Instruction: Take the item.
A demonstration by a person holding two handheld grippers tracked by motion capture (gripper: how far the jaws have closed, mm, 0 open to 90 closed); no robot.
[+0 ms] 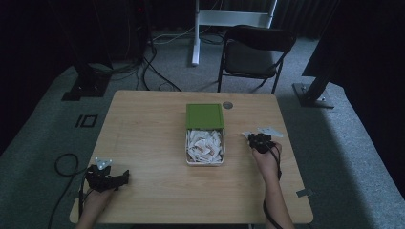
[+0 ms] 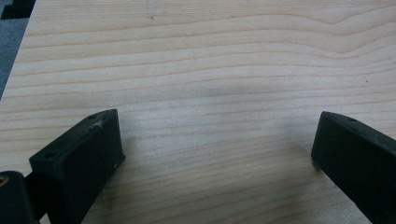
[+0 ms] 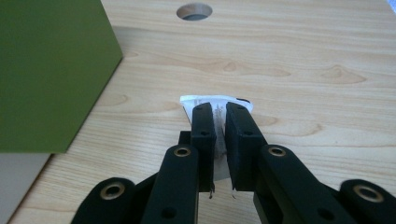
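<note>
We are looking along the right hand-held gripper (image 3: pixel 219 116) first, and its two black jaws are pressing together on a small white packet (image 3: pixel 215 103), which is sticking out past the tips and also showing as a thin edge between them lower down. The packet is sitting just above the wooden counter (image 3: pixel 303 93), close to the side of a green lid (image 3: pixel 46 70) that is rising at the left of the right gripper view. Farther on, a round hole (image 3: pixel 194 10) is showing in the counter top.

From the high view, we are seeing the right hand-held gripper (image 1: pixel 255 139) held to the right of an open white box (image 1: pixel 205 147), with the packet (image 1: pixel 248 135) at its tip. The box is holding a heap of white packets, and its green lid (image 1: pixel 205 116) is lying at the far end of it. Another white packet (image 1: pixel 270 131) is lying on the counter just beyond the right hand (image 1: pixel 267 157).

The left hand-held gripper (image 1: pixel 125 177) is resting near the front left corner of the counter, well apart from the box. In the left gripper view its jaws are standing spread wide over bare wood (image 2: pixel 201 70), with nothing between them.

Beyond the counter, a black folding chair (image 1: pixel 255 52) is standing on the grey carpet.
</note>
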